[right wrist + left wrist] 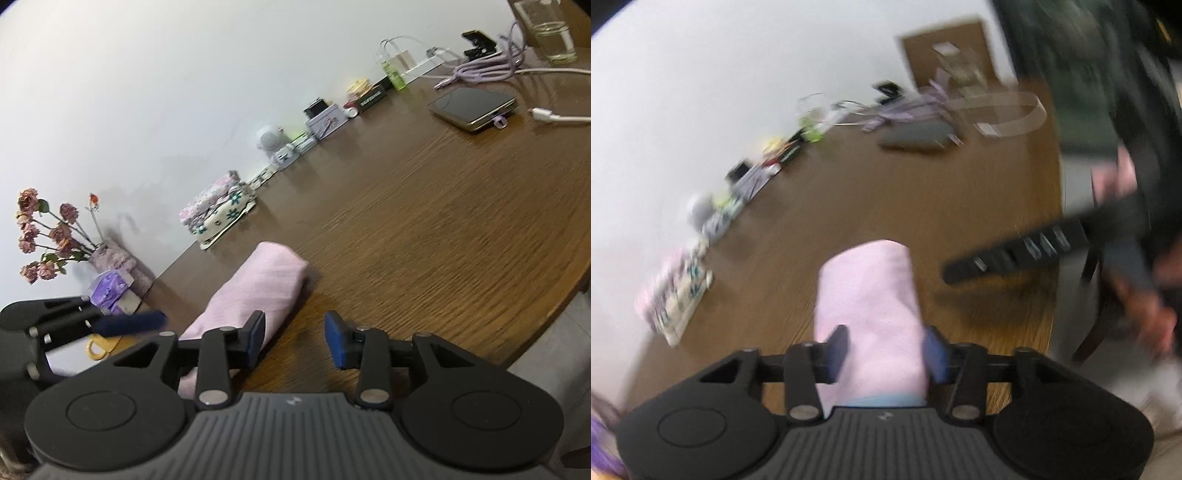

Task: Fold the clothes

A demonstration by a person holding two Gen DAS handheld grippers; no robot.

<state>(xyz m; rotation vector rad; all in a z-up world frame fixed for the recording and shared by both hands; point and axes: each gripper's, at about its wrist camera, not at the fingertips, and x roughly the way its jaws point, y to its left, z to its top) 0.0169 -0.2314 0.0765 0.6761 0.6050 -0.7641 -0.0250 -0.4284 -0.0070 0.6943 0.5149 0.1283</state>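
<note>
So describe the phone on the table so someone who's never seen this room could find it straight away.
Start at the brown wooden table and go to its far end, away from the dried flowers. The phone lies flat there, just in front of the tangle of purple cables. It is the only dark, glossy slab there, with a metallic edge.

One pink cloth (255,291), one phone (474,105), perhaps two grippers.
</note>
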